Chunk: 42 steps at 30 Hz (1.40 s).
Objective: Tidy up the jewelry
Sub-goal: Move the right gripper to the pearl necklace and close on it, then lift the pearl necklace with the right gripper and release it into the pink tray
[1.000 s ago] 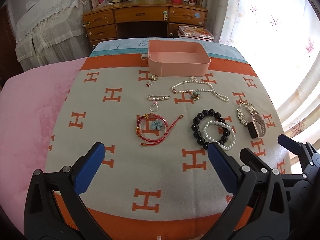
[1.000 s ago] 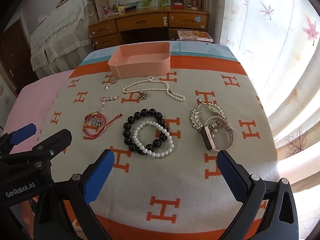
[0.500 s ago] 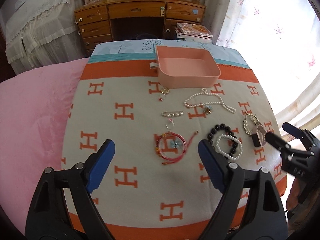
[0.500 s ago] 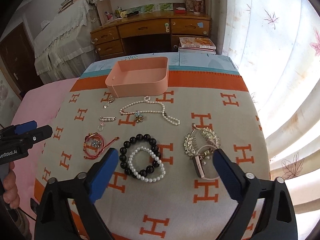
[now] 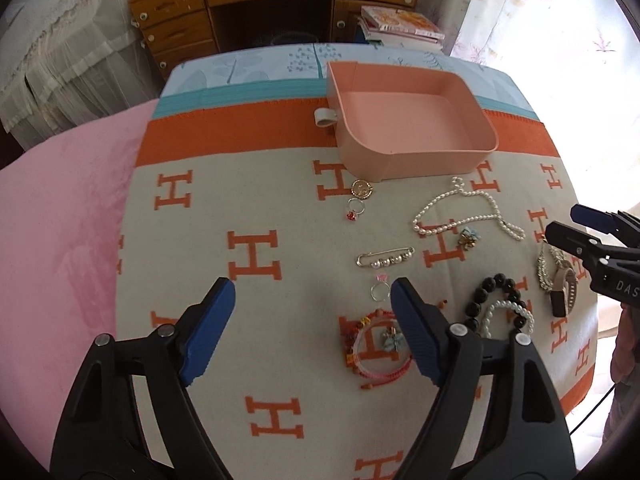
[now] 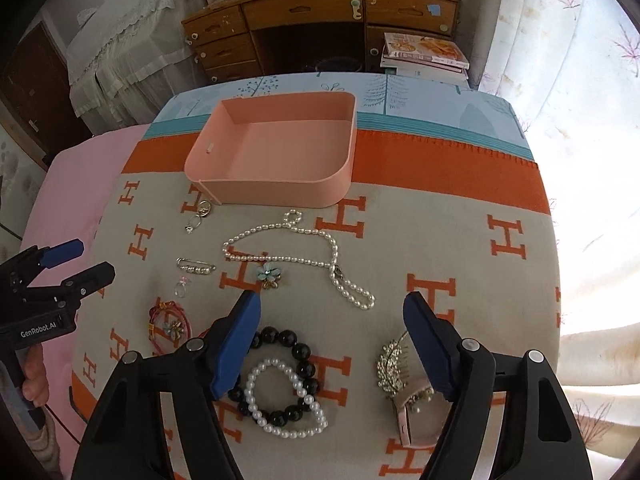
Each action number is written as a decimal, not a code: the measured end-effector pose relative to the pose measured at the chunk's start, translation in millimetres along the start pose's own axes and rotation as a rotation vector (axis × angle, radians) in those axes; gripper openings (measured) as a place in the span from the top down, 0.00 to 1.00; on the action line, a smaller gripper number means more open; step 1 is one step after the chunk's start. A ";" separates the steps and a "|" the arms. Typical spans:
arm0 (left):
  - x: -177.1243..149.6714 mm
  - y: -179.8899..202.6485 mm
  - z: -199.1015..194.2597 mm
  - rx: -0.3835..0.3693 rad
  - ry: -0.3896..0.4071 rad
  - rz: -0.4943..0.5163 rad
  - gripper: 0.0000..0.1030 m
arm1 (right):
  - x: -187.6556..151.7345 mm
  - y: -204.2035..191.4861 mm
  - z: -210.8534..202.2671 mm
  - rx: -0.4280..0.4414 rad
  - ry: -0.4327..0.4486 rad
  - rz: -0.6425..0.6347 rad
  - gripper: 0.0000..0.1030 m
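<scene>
Jewelry is spread on an H-patterned blanket before a pink tray. Nothing is held between the closing jaws of the left gripper or the right gripper. A black bead bracelet and a pearl bracelet are overlapped beneath the right gripper. A watch is partly hidden behind one finger.

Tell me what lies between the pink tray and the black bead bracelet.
In the right wrist view, the pearl necklace and a small flower charm lie between the pink tray and black bead bracelet.
</scene>
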<state>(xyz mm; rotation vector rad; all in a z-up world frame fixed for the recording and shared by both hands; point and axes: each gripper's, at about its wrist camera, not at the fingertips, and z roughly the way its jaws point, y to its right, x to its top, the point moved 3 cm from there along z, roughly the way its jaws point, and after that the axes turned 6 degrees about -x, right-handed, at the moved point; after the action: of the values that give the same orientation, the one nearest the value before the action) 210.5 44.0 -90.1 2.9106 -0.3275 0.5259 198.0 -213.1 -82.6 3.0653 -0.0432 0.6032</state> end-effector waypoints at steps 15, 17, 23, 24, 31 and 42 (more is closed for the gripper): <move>36.8 -14.3 77.9 0.009 -0.043 -0.072 0.36 | 42.7 -13.6 111.8 -0.015 -0.124 -0.039 0.43; 39.5 -18.5 81.4 0.010 -0.051 -0.086 0.38 | 45.9 -12.9 120.3 -0.029 -0.134 -0.043 0.43; 50.2 -26.2 85.1 -0.005 -0.064 -0.128 0.41 | 48.4 -26.1 128.5 -0.088 -0.113 -0.128 0.50; 49.6 -26.3 83.1 -0.005 -0.063 -0.126 0.41 | 48.4 -28.8 129.7 -0.088 -0.113 -0.139 0.53; 45.7 -21.1 73.1 0.000 -0.061 -0.111 0.41 | 49.8 -18.1 130.2 -0.076 -0.138 -0.118 0.94; 34.3 -12.2 39.2 0.020 -0.024 -0.063 0.41 | 59.4 2.9 87.5 -0.007 -0.070 -0.011 0.95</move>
<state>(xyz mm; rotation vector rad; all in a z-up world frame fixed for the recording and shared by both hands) 257.5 41.6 -115.3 2.9380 -0.2340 0.4872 286.0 -219.4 -141.0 3.0771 -0.0295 0.4935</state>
